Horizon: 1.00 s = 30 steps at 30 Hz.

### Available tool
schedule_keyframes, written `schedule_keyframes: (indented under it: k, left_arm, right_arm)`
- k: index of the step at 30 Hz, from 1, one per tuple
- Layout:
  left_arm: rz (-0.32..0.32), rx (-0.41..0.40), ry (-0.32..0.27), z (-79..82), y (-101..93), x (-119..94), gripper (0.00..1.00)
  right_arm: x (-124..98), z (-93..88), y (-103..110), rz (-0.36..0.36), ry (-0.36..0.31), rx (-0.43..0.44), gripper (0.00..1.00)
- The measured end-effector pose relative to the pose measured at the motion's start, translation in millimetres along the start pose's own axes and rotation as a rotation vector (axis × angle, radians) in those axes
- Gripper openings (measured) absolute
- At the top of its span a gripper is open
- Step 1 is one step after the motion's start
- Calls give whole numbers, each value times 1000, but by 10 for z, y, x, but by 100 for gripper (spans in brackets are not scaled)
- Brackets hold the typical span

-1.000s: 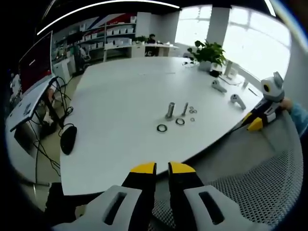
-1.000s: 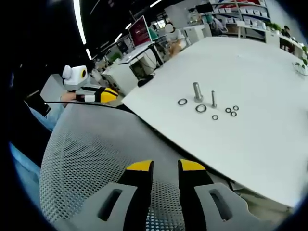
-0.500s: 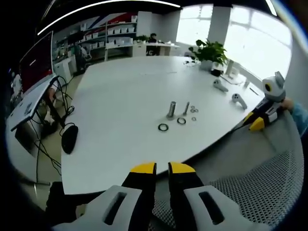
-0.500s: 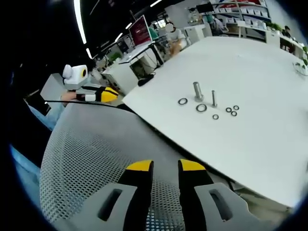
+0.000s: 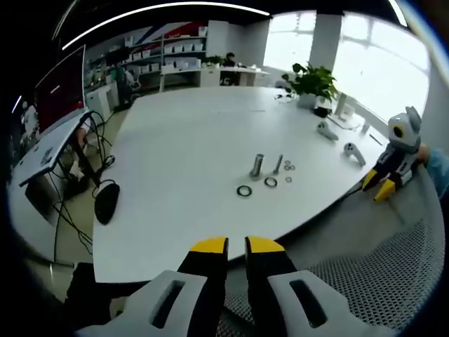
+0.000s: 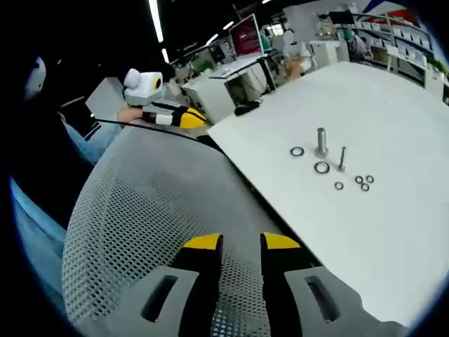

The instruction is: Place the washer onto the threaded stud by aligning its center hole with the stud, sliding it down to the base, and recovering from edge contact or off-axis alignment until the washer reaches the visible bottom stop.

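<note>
Hovering over a mesh chair (image 6: 140, 210), both hand-held grippers (image 5: 236, 246) (image 6: 241, 242) had jaws nearly closed, empty; washers (image 5: 244, 190) lay beside two studs (image 5: 257, 166) on the white surface (image 5: 189, 140).

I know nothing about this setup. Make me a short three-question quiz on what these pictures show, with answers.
1. True or false: a washer already sits on the thick stud.
2. How many loose washers lie on the white table? A) two B) five C) nine
3. What stands right beside the thick stud: the thin stud or the potted plant?

Key:
1. False. The large washers lie flat on the table, apart from both studs.
2. B: two large washers, three small washers.
3. The thin stud.

The left gripper and right gripper carry nothing, jaws nearly closed.
</note>
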<state>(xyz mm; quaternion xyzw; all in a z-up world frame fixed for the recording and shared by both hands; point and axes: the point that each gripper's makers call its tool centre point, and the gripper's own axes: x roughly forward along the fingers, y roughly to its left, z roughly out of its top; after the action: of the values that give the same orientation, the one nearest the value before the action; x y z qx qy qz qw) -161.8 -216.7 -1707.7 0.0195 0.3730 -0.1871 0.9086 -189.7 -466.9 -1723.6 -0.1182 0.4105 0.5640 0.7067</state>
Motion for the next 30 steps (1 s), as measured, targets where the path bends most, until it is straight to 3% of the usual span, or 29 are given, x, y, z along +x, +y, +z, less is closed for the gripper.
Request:
schedule_keyframes:
  k: [6,9,18,24,30]
  left_arm:
    - [27,-19,-15,22,42,-8,7]
    - [18,-7,17,-21,24,6,7]
    - [35,-4,34,-44,64,9,7]
    - [47,-14,12,-10,92,6,7]
    - [54,-17,14,-19,107,0,7]
  right_arm:
    - [66,-1,-348,-12,142,-139,26]
    - [176,32,-567,-54,169,-209,26]
    - [532,-101,-877,-6,284,-259,26]
    - [694,-98,-1125,-37,316,-289,26]
    - [770,-28,-1292,-82,308,-293,26]
